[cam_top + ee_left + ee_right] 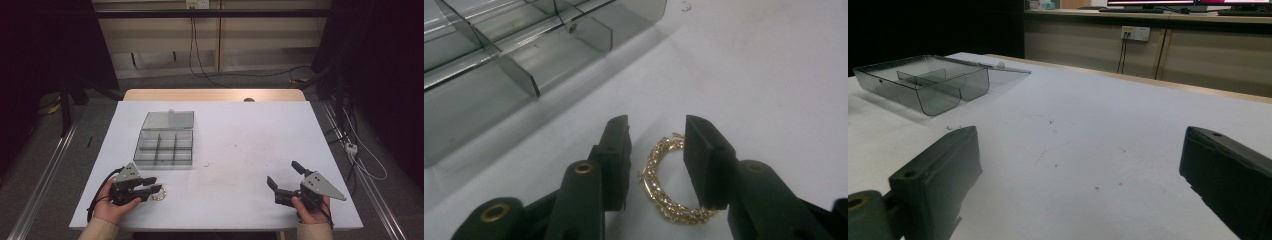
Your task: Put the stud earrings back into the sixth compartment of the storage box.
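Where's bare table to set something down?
Most room: the table right of the box, ahead of the right gripper. Also the far strip beyond the box. Crowded: near left, where the left gripper straddles the gold chain.

The white table point(240, 150) is mostly bare in the middle and on the right, so a hand could move there. The clear box point(164, 147) with its lid open flat stands on the left, in the way. A gold chain point(664, 180) lies near it, between the left gripper point(656, 145) jaws.
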